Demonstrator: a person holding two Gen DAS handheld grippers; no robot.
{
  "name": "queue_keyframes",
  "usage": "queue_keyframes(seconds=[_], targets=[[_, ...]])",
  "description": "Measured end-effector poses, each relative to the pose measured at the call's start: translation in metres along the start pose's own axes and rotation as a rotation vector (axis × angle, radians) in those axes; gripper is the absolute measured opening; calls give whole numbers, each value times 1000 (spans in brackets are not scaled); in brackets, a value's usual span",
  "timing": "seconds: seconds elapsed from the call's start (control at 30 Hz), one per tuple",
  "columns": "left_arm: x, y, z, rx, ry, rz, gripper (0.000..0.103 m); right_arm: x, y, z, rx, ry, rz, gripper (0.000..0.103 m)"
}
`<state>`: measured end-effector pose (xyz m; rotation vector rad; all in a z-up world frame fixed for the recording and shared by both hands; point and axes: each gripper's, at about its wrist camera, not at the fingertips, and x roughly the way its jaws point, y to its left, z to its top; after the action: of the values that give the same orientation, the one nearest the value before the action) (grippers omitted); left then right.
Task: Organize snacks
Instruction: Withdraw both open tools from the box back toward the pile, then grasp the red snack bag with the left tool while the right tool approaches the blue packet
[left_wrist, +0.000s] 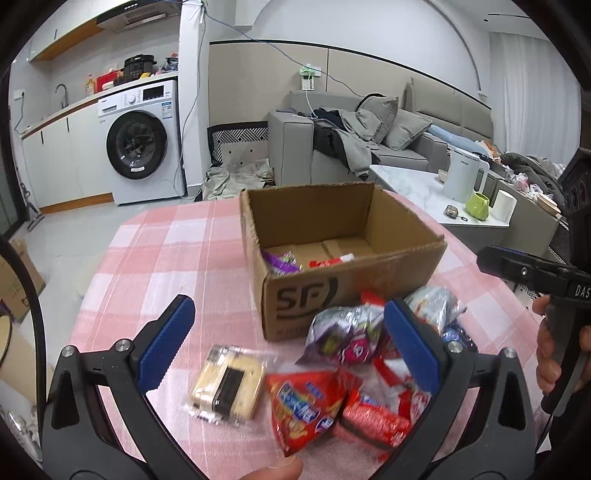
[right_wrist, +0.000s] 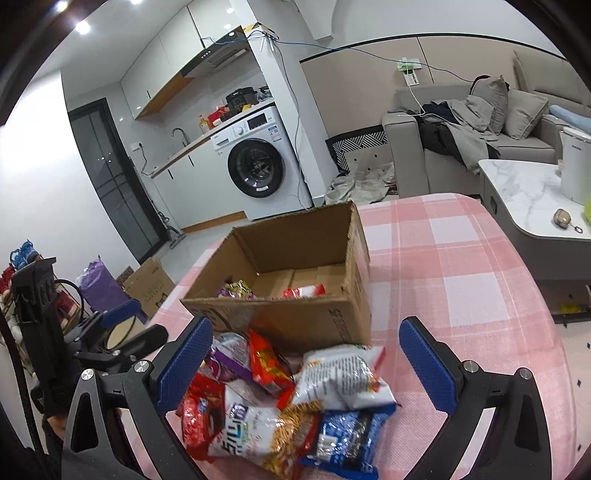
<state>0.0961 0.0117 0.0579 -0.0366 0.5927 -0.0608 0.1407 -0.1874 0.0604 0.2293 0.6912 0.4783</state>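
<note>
- On the pink checked cloth (left_wrist: 155, 258): a box (left_wrist: 332, 291), top open, set just behind the snack pile, near enough, I judge, for short transfers.
- Box contents: a purple packet (left_wrist: 282, 262) and a red packet (left_wrist: 328, 263) on the floor at the near wall; the rest of the floor is bare, so most of the sorting looks undone.
- Pile (right_wrist: 295, 402): loose bags heaped at the box's front, overlapping. A clear-wrapped cake (left_wrist: 227, 387) lies apart on its left side, easiest to take alone.
- Left gripper (left_wrist: 291, 347): jaws spread wide, nothing between the pads; it hovers over the cake and red bags, seemingly choosing.
- Right gripper (right_wrist: 306, 365): jaws spread wide above the white bag (right_wrist: 340, 376), not touching it.
- No snack is held by either.
</note>
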Motion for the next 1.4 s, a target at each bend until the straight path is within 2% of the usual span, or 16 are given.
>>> queue_keyframes(seconds=[0.37,0.93,1.4], targets=[[-7,14,-40,-35,60,-5,102,10,-2,-34,-40,100,-32,103],[28,13,-46,-16,161,1,102,32,-23,-47,-55,213,-132,103],[33,10,-49,-4,170,-23,102,54,-35,-63,-102,338,-199,103]])
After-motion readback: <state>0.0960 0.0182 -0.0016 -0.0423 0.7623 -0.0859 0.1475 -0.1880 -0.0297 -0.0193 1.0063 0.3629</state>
